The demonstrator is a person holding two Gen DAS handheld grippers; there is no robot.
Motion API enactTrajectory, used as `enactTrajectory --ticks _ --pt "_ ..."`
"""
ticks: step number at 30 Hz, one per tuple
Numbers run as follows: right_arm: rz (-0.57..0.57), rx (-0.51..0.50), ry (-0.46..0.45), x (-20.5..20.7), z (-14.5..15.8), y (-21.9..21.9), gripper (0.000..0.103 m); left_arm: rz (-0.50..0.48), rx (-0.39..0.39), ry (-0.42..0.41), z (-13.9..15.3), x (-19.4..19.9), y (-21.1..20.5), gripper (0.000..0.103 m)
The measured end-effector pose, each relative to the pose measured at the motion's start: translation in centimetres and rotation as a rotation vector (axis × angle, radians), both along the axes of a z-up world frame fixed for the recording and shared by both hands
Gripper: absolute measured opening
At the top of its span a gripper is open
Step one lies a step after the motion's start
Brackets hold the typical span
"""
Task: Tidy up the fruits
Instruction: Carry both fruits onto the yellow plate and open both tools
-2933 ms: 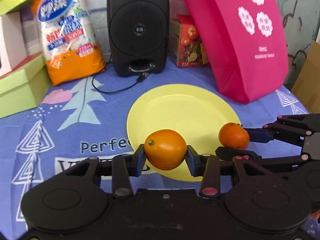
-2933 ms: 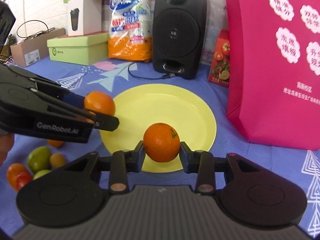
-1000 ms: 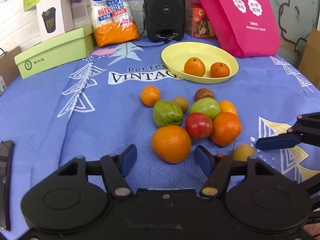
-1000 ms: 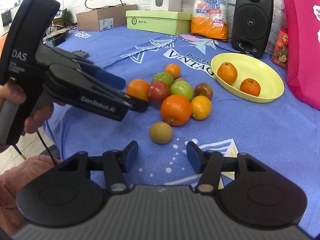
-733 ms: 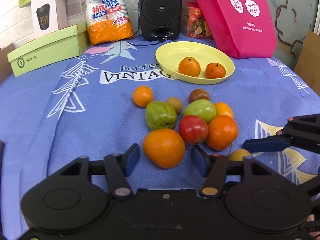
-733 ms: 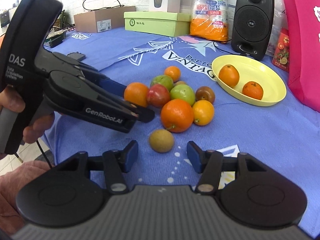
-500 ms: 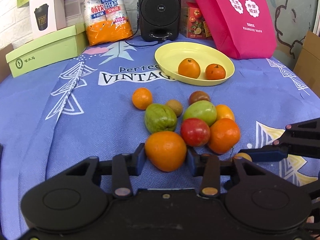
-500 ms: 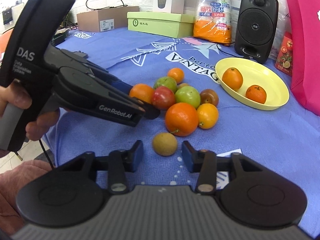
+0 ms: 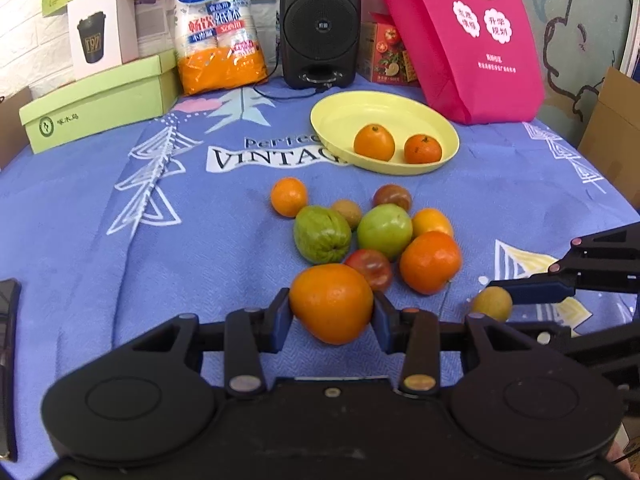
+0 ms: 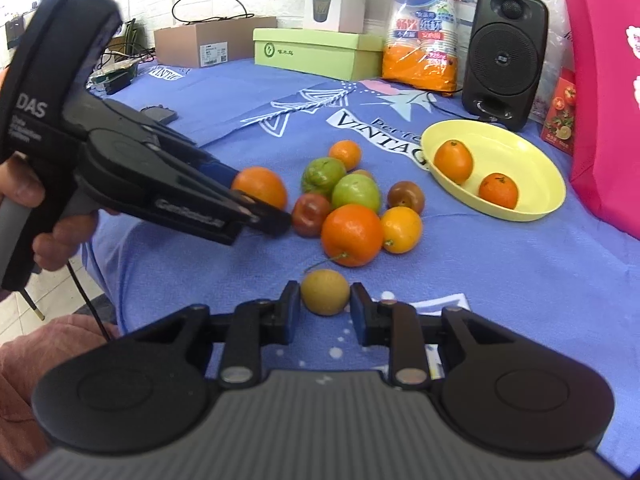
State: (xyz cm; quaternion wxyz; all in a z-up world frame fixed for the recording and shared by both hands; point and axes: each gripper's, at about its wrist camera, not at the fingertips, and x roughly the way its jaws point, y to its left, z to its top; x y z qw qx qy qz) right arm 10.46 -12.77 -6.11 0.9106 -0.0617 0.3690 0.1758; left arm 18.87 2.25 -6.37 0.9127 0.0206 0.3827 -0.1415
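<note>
My left gripper (image 9: 331, 306) is shut on a large orange (image 9: 331, 302) at the near edge of the fruit pile; it also shows in the right wrist view (image 10: 260, 186). My right gripper (image 10: 325, 307) has its pads on both sides of a small brown-yellow fruit (image 10: 325, 291) resting on the cloth, also seen in the left wrist view (image 9: 491, 303). A yellow plate (image 9: 344, 118) behind the pile holds two oranges (image 9: 374, 142) (image 9: 423, 149). The pile holds a green guava (image 9: 321, 233), a green apple (image 9: 384, 231), a red tomato (image 9: 370, 267) and more oranges (image 9: 430, 261).
A black speaker (image 9: 319, 24), a pink bag (image 9: 460, 36), an orange cup pack (image 9: 218, 28) and a green box (image 9: 100, 100) line the back of the blue cloth. A cardboard box (image 9: 612, 136) stands at the right edge. A dark device (image 9: 6, 352) lies at the left edge.
Both grippers dropped oranges on the plate, drew back to the pile. The left closed on the large orange; the right closed around the small brown-yellow fruit.
</note>
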Motion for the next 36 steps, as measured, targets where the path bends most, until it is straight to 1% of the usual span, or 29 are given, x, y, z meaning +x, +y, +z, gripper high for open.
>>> enactTrajectory --ticks 8,11,15,21,27,30,33,36 --pt "-0.040 -0.002 -0.015 0.0 0.6 -1.4 0.026 -0.011 -0.017 -0.039 2.1 0.0 0.0 0.041" --pt "-0.054 0.000 -0.024 0.4 1.0 -2.0 0.026 -0.021 -0.016 -0.047 2.6 0.7 -0.3 0.041" --pt "-0.074 0.003 -0.051 1.6 1.8 -3.2 0.026 -0.039 -0.011 -0.064 3.5 2.6 -1.2 0.041" --pt "-0.114 -0.019 -0.094 4.4 2.9 -5.5 0.026 -0.060 0.010 -0.091 4.4 6.6 -3.1 0.041" --pt "-0.169 -0.034 -0.131 8.2 3.9 -8.1 0.026 -0.072 0.016 -0.089 4.8 12.1 -5.2 0.041" --pt "-0.208 -0.027 -0.132 10.5 3.9 -9.5 0.026 -0.081 0.031 -0.078 4.2 14.8 -6.7 0.041" --pt "-0.245 -0.016 -0.109 13.0 3.0 -10.5 0.026 -0.073 0.030 -0.046 3.1 17.8 -7.5 0.041" --pt "-0.265 -0.015 -0.087 15.0 1.8 -10.9 0.026 -0.062 0.036 -0.024 2.0 19.7 -8.1 0.041"
